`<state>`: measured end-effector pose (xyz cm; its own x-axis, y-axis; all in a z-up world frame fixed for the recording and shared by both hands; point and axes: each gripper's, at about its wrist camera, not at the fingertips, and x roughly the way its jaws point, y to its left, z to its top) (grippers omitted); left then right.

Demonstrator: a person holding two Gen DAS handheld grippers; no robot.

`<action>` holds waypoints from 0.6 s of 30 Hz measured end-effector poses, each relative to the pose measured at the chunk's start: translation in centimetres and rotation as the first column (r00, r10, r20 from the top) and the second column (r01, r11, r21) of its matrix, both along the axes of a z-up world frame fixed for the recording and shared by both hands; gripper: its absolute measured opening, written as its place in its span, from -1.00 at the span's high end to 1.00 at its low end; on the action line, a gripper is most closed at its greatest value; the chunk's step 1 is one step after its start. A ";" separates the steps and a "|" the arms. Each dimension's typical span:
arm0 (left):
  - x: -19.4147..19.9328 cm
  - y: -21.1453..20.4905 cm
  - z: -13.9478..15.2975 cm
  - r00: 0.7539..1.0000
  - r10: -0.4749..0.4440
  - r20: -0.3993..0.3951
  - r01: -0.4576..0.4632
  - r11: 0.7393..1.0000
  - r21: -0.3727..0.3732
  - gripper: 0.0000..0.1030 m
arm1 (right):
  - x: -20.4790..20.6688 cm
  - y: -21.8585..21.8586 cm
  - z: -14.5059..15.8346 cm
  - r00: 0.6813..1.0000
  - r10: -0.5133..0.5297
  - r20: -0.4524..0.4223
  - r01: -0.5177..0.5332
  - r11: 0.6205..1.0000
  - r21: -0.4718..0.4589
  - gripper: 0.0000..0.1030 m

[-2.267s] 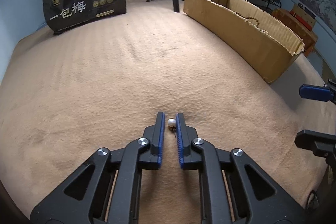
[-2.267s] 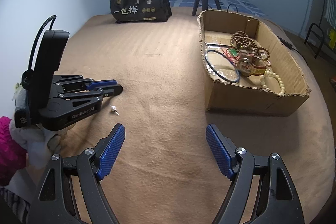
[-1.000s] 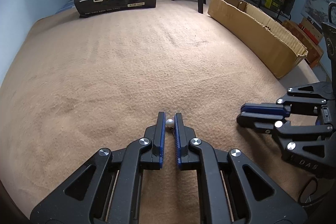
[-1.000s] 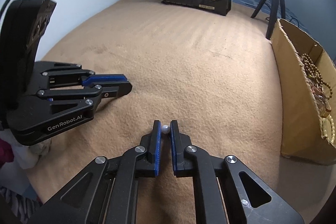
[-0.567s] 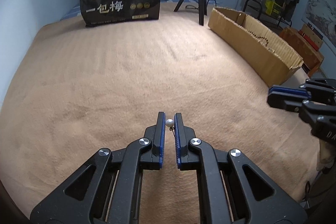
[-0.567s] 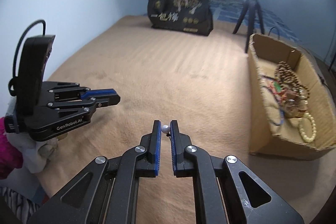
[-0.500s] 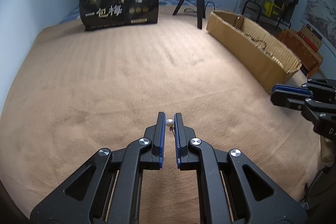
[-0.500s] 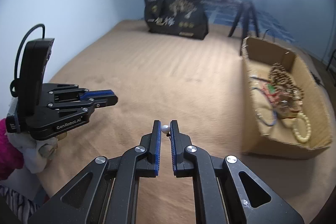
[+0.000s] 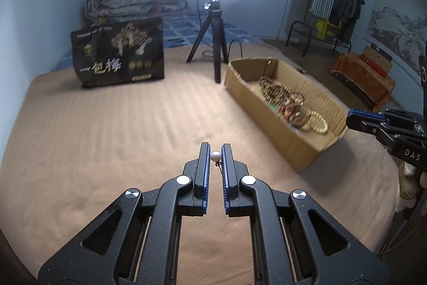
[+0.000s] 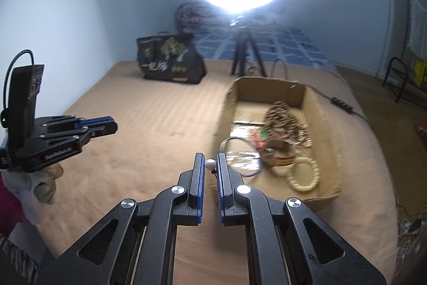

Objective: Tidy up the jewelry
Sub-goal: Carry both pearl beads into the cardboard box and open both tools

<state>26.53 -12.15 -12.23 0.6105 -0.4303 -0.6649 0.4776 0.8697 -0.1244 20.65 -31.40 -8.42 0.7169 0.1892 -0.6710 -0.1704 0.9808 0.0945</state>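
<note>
left gripper (image 9: 215,151): jaws clamped on a pearl stud (image 9: 215,156), frame centre
right gripper (image 10: 210,160): jaws clamped on its pearl (image 10: 210,164)
box (image 10: 324,108): right of centre
risk: tiny studs could slip and vanish on the bed (image 9: 106,124)

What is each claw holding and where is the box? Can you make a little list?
left claw: shut on a pearl earring
right claw: shut on a second pearl earring
cardboard box: on the tan blanket, open on top
inside box: brown bead strands, cream bead bracelet, blue ring
</note>
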 end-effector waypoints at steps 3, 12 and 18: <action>0.7 -1.1 0.8 1.000 -0.001 0.009 0.001 1.000 -0.023 0.87 | 0.2 -1.8 0.5 0.999 -0.031 0.012 0.031 1.000 -0.001 0.86; 3.0 -5.4 2.8 0.999 -0.028 0.044 0.030 0.999 -0.043 0.87 | 1.2 -4.8 0.8 0.997 -0.075 0.018 0.075 0.997 -0.008 0.86; 4.9 -8.1 2.7 0.999 -0.036 0.037 0.038 0.998 -0.049 0.87 | 2.3 -6.1 0.2 0.996 -0.093 -0.006 0.093 0.996 0.007 0.86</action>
<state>31.46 -20.21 -9.50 0.6166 -0.4847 -0.6204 0.5140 0.8447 -0.1492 22.93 -37.50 -8.18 0.7281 0.1273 -0.6735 -0.0782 0.9916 0.1028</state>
